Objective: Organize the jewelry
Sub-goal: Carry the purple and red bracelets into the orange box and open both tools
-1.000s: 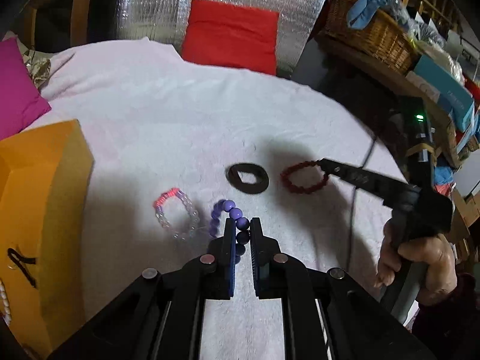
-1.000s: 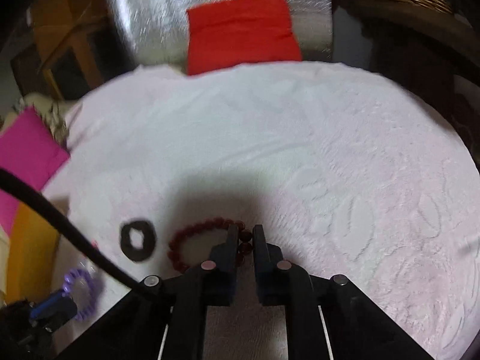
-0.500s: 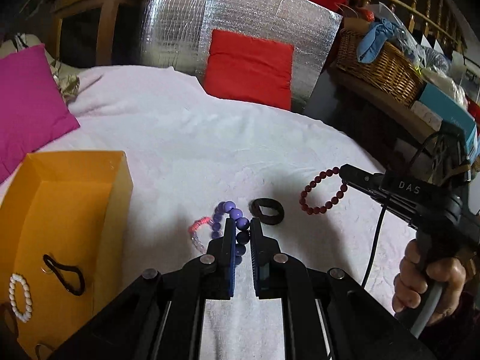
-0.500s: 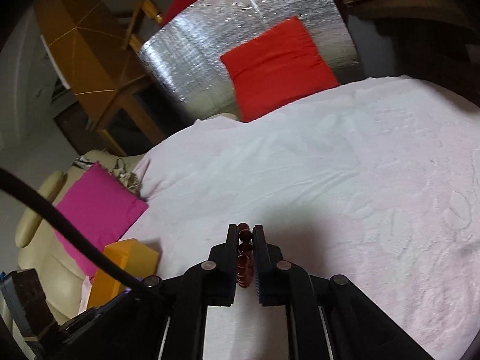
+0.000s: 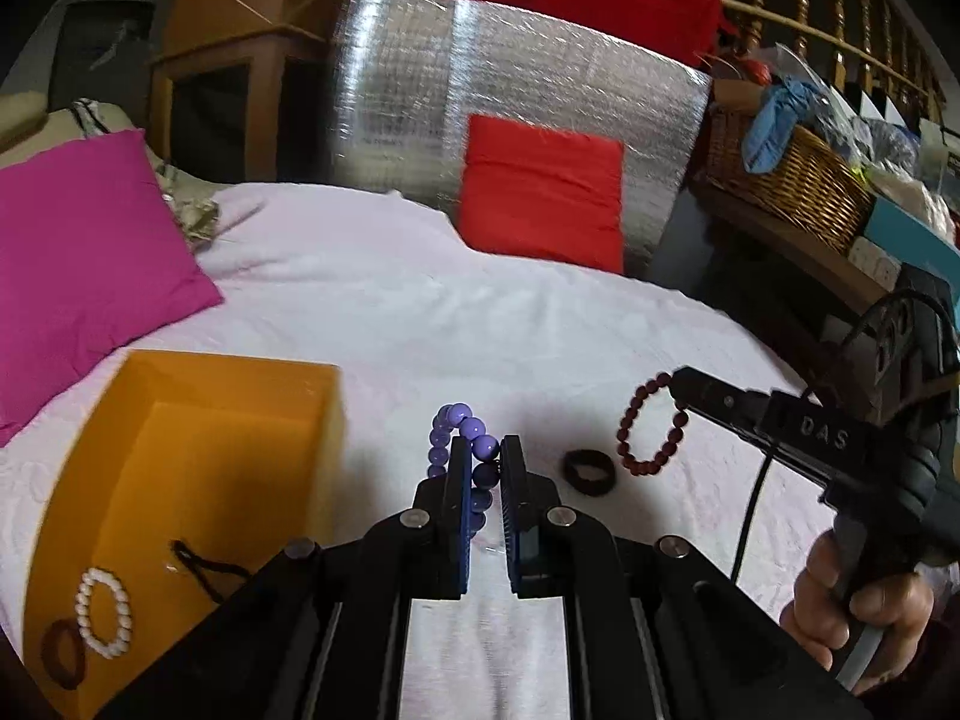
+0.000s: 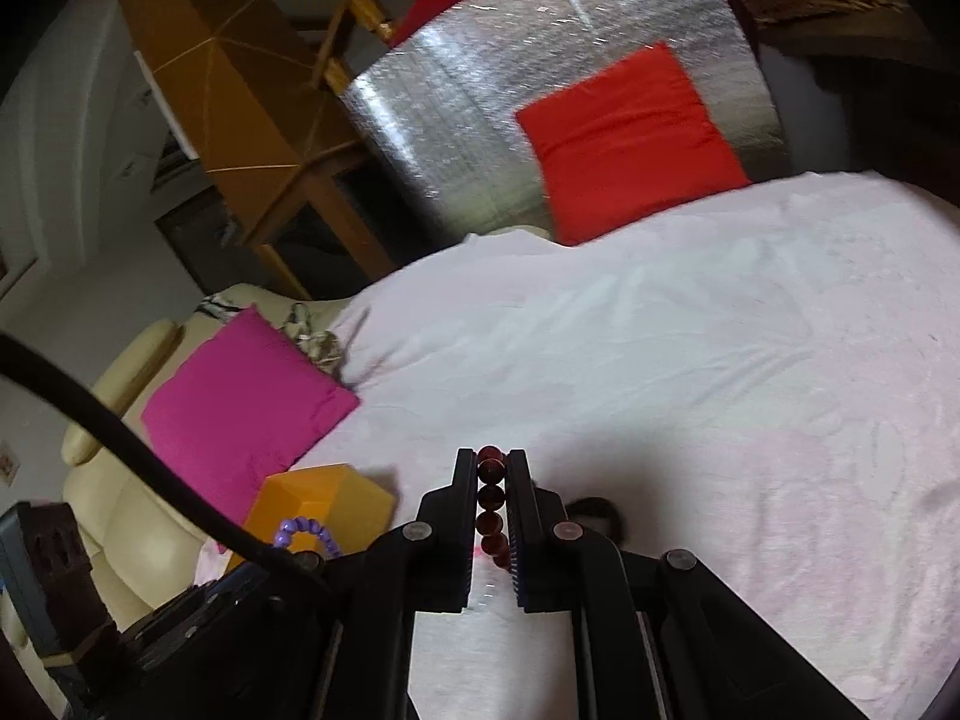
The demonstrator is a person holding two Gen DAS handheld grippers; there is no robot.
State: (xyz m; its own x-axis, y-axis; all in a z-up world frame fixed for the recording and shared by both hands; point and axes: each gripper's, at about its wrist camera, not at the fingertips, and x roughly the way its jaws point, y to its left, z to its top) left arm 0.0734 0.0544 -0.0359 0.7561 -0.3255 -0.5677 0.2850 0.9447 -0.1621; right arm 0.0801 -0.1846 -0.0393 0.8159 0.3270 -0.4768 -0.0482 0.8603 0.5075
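My left gripper [image 5: 485, 450] is shut on a purple bead bracelet [image 5: 462, 420], lifted above the pale pink cloth [image 5: 420, 312]. To its left stands an open orange box [image 5: 180, 480] holding a white bead bracelet [image 5: 105, 612] and dark hair ties. My right gripper [image 6: 493, 462] is shut on a dark red bead bracelet [image 6: 491, 498]; from the left wrist view that red bracelet [image 5: 651, 426] hangs off its tip in the air. A black ring-shaped hair tie [image 5: 588, 471] lies on the cloth between the two grippers.
A magenta cushion [image 5: 78, 264] lies at the left, and a red cushion [image 5: 540, 192] leans on a silver foil panel [image 5: 510, 90] at the back. A wicker basket [image 5: 792, 180] sits on a shelf at right. A hand [image 5: 858, 618] grips the right tool.
Both grippers rose off the cloth with their bracelets and tilted up. The orange box interior came into view at left. The pink and clear bracelet has dropped out of sight.
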